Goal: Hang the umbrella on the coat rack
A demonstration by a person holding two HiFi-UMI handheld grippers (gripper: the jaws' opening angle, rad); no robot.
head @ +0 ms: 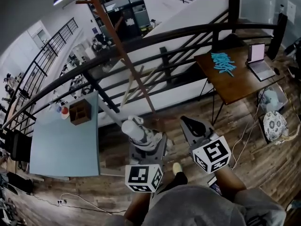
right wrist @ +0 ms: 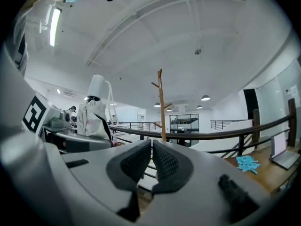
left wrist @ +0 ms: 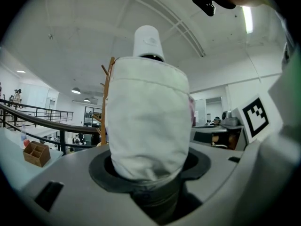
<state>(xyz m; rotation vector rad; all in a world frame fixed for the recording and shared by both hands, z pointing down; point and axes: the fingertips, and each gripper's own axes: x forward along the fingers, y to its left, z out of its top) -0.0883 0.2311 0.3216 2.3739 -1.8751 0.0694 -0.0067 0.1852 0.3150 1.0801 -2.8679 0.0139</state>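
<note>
Left gripper view is filled by the folded umbrella (left wrist: 148,121) in its white fabric sleeve. It stands upright out of the left gripper (left wrist: 150,187), whose jaws are clamped round its lower end, and its white end cap (left wrist: 149,41) points at the ceiling. Just behind it rises the wooden coat rack (left wrist: 107,102) with its upward-slanting pegs (left wrist: 104,69). In the head view the umbrella is held in the air in front of the person, near the rack's lower pole and not yet touching it, with the black railing (head: 188,34) beyond. A light blue desk (head: 61,145) stands to the left, and a wooden desk (head: 235,86) with a laptop (head: 260,62) to the right.

The step in hand looks like bringing the umbrella up to a peg. A thin white loop (right wrist: 110,100) beside the cap is probably the strap. It should go over a peg tip and slide down to the pole, and the clamp should be let go only once the peg carries the weight.

The right gripper (right wrist: 150,161) has its jaws almost together, a narrow slit with nothing in it. It is free to spread the loop or steady the rack.
</note>
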